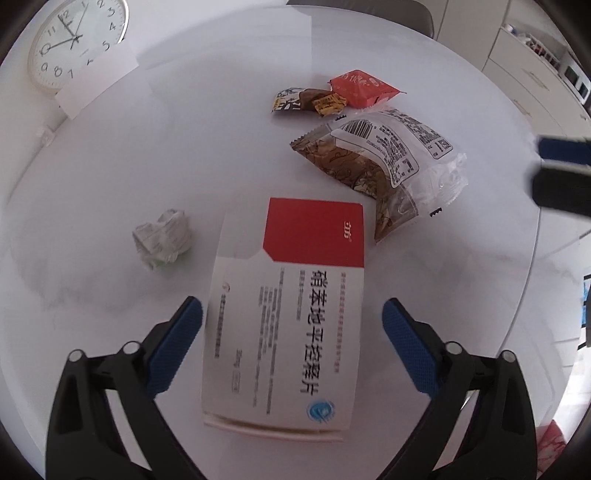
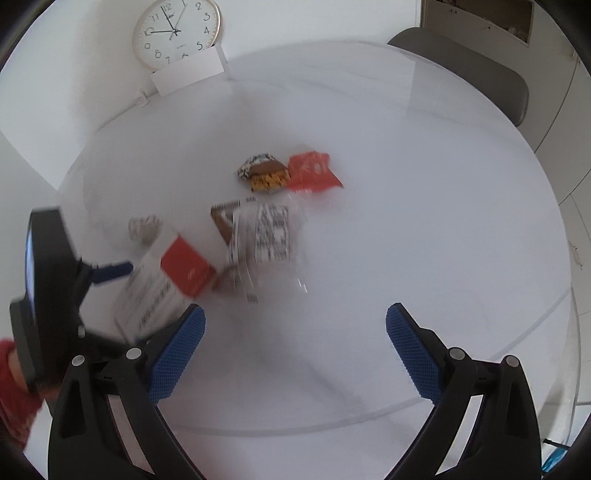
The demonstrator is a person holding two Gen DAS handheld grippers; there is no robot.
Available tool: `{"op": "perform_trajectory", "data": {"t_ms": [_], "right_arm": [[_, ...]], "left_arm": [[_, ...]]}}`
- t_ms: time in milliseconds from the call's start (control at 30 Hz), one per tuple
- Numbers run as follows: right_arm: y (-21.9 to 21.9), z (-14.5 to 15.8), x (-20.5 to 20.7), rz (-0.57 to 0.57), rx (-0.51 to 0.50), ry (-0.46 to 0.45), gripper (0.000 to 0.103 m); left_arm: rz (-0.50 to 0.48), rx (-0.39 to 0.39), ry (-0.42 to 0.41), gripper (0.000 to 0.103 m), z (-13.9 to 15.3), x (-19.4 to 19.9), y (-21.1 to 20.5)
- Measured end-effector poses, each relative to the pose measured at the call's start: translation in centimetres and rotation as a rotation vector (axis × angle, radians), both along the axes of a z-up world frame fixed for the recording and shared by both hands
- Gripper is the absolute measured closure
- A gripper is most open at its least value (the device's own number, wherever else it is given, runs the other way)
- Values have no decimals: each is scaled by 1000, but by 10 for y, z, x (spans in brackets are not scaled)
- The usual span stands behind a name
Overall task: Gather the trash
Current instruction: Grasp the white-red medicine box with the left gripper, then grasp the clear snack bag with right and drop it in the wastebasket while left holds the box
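A white and red medicine box [image 1: 288, 314] lies on the white round table [image 1: 110, 166], between the open fingers of my left gripper [image 1: 291, 314], which do not touch it. A crumpled paper ball [image 1: 162, 238] lies left of the box. A clear and brown snack wrapper [image 1: 384, 162] lies beyond it, with small candy wrappers [image 1: 310, 101] and a red packet [image 1: 360, 88] farther back. My right gripper [image 2: 295, 321] is open and empty over bare table near the front edge. Its view shows the box [image 2: 166, 284], the snack wrapper [image 2: 262, 232], the red packet [image 2: 312, 171] and the left gripper [image 2: 110, 271].
A round wall clock [image 2: 176, 32] with a white card in front of it leans at the table's far left. A grey chair [image 2: 469, 74] stands behind the table. White cabinets [image 1: 517, 66] are at the far right. The table's glass edge [image 2: 535, 325] runs close on the right.
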State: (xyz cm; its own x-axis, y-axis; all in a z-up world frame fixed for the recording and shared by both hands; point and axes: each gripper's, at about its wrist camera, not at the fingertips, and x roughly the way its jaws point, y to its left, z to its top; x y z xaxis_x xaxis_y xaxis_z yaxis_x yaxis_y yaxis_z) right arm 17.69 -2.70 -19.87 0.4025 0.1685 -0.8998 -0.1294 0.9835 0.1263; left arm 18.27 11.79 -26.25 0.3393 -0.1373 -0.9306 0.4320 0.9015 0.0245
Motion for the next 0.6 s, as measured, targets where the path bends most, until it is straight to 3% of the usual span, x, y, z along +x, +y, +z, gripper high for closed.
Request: {"op": "perform_trajectory", "data": {"t_ms": [67, 333, 533, 567, 600], "right_arm": [[5, -5, 15, -16, 9, 8, 5], [20, -26, 55, -62, 37, 82, 5], [44, -44, 72, 3, -23, 101, 5], [49, -46, 73, 17, -50, 102, 7], [53, -48, 74, 25, -66, 101, 16]], "left_arm": [[5, -1, -5, 22, -1, 2, 0], [68, -48, -16, 22, 5, 2, 12], [151, -72, -12, 22, 20, -14, 36], [167, -79, -10, 22, 23, -17, 41], [183, -86, -8, 22, 25, -21, 45]]}}
